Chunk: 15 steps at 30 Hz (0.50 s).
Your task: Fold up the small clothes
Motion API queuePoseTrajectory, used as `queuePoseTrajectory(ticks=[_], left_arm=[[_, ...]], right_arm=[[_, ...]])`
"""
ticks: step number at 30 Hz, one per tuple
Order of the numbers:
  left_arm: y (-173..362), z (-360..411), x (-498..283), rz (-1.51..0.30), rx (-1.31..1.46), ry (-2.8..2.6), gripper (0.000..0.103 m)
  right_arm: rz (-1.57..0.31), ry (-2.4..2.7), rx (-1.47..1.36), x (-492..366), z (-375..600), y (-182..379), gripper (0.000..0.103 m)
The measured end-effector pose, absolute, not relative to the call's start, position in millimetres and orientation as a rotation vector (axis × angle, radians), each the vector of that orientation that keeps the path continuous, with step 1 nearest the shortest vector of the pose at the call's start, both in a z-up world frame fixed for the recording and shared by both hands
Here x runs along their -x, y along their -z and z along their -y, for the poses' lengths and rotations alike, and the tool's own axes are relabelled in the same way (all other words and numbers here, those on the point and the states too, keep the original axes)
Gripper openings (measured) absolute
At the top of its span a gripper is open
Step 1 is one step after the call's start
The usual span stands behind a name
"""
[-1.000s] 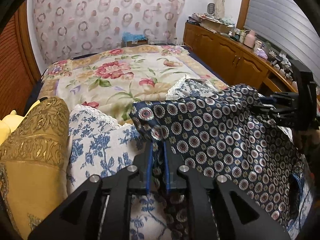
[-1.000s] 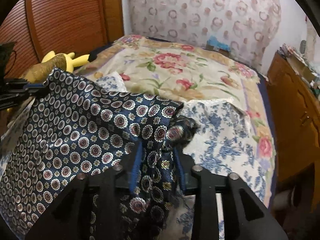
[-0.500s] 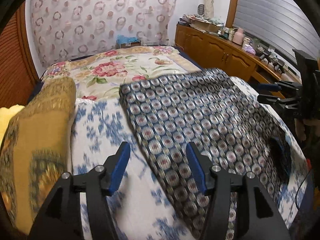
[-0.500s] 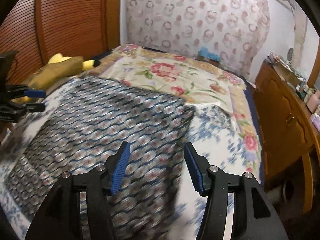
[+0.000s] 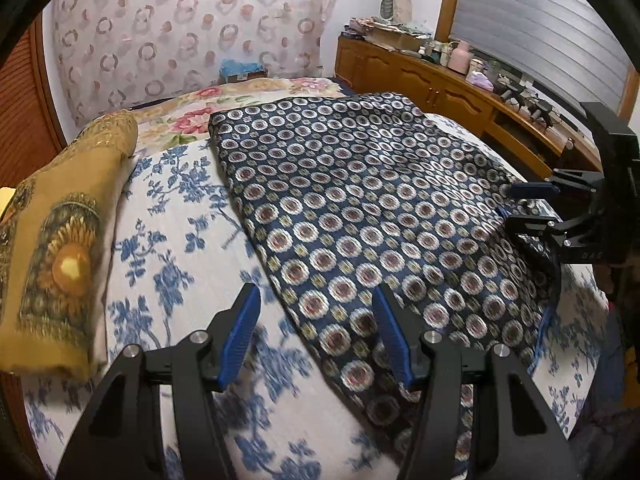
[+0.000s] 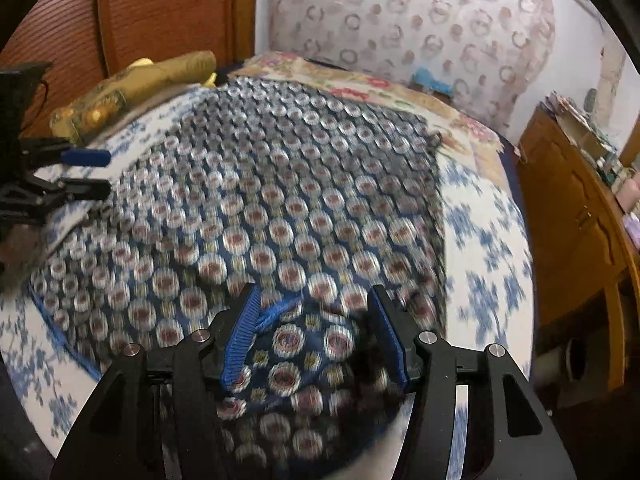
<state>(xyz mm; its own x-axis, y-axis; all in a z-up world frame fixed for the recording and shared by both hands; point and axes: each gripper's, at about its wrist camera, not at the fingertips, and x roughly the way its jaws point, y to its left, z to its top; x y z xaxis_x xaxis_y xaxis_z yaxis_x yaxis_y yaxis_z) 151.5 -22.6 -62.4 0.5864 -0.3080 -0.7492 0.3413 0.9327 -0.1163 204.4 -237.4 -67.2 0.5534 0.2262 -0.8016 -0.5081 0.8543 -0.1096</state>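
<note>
Patterned garment (image 5: 360,216) now released, flat on bedspread (image 5: 180,208) — left tongs (image 5: 316,336), right tongs (image 6: 314,332) both spread apart

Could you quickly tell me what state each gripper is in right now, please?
Left gripper: open, holding nothing.
Right gripper: open, over the cloth, not gripping it.

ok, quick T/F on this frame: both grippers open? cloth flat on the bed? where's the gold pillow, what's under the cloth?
1. Both grippers are shut on the cloth. False: the left gripper and right gripper are open and hold nothing.
2. The cloth lies spread on the bed. True.
3. The gold pillow lies on top of the cloth. False: it sits beside it, apart, on the left.
4. The cloth rests on a blue floral sheet. True.
5. The cloth is plain white. False: navy with circular medallions.
</note>
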Motion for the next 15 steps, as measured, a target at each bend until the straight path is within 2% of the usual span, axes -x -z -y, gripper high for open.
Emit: queuePoseTrajectory(ticks=[9, 15], left_arm=[[64, 29, -120, -0.872, -0.045, 0.395, 0.057], [69, 27, -109, -0.877, -0.043, 0.379, 0.057]], right_arm=[[-0.912, -0.329, 0.305, -166, 280, 70, 0.057], [-0.825, -0.376, 0.225, -158, 274, 55, 0.057]])
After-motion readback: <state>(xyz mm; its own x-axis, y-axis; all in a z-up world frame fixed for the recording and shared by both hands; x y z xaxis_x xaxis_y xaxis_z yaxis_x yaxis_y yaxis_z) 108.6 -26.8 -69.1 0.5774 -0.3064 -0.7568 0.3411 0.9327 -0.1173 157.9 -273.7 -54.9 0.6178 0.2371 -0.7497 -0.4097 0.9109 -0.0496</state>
